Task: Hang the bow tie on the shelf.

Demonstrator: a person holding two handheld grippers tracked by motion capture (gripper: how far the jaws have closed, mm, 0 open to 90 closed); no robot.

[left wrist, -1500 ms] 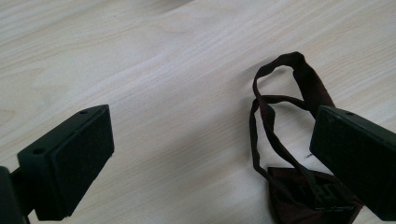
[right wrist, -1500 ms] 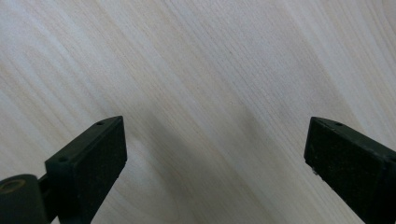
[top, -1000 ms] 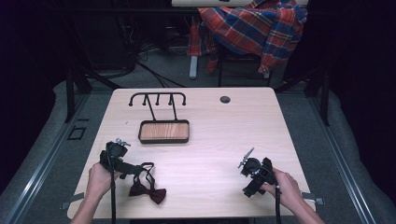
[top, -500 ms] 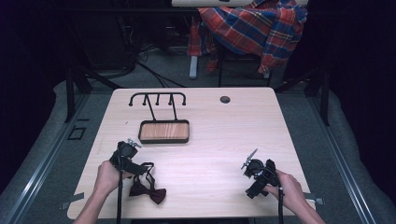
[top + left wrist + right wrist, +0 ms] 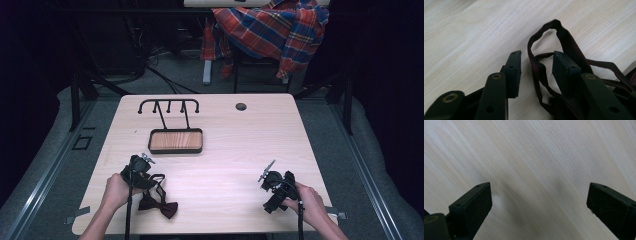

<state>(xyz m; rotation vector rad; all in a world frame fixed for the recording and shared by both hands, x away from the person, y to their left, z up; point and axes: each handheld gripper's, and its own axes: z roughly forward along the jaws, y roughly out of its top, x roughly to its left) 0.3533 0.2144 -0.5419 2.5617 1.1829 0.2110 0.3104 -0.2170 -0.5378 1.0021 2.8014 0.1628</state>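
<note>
A dark red bow tie (image 5: 159,206) lies near the table's front left edge, its thin strap (image 5: 159,181) looped toward the back. My left gripper (image 5: 149,179) rests low on the table over that strap. In the left gripper view the strap loop (image 5: 537,65) runs between the two pads (image 5: 514,71). The jaws have just been closing, and a gap still shows on the left side of the strap. My right gripper (image 5: 271,199) sits at the front right, close above bare wood. Its jaws stand wide open in the right gripper view (image 5: 539,200), with nothing between them.
A black stand with a wooden tray base (image 5: 176,141) and a hooked rail (image 5: 168,106) stands at the table's back left. A round cable hole (image 5: 241,106) sits near the far edge. Behind the table, a plaid shirt (image 5: 270,30) is draped over a chair.
My left gripper has shifted slightly right onto the bow tie's strap, and its jaws have narrowed around it. The right hand has stayed put.
</note>
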